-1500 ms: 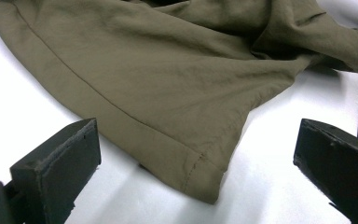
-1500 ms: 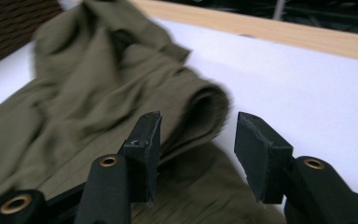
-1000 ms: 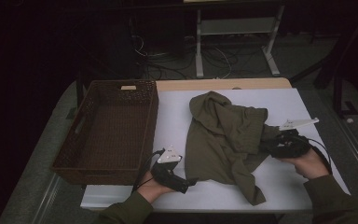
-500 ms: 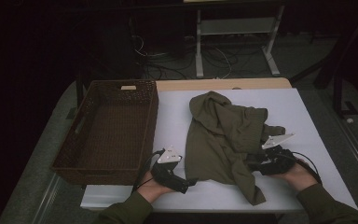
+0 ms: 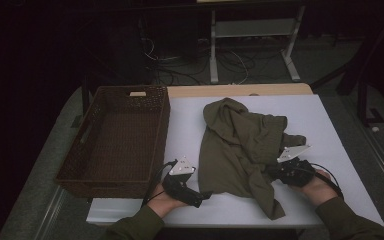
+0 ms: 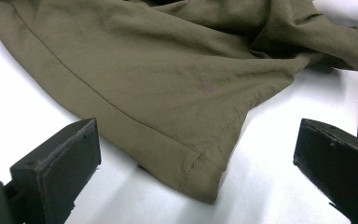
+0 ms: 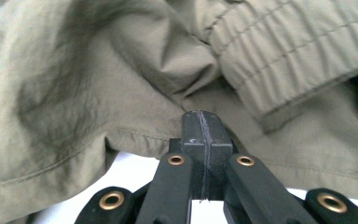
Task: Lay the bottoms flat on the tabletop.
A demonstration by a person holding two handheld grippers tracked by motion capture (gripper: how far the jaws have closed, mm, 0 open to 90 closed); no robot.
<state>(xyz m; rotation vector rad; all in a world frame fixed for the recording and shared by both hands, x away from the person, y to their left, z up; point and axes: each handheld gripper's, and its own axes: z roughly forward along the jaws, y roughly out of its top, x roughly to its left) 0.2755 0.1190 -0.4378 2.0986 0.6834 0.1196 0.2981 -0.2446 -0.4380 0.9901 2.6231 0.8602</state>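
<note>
High view: right gripper (image 5: 275,172) low against garment (image 5: 240,145)

We see matt olive cloth, the garment (image 5: 240,145), creased with stitched hems, at matt black fingers (image 7: 200,135) bearing brass rivets; beyond lie a woven wicker basket (image 5: 115,137) and a smooth white table (image 5: 325,125).

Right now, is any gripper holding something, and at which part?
The right gripper has just closed on the olive garment at a hem edge; the left gripper holds nothing.
</note>
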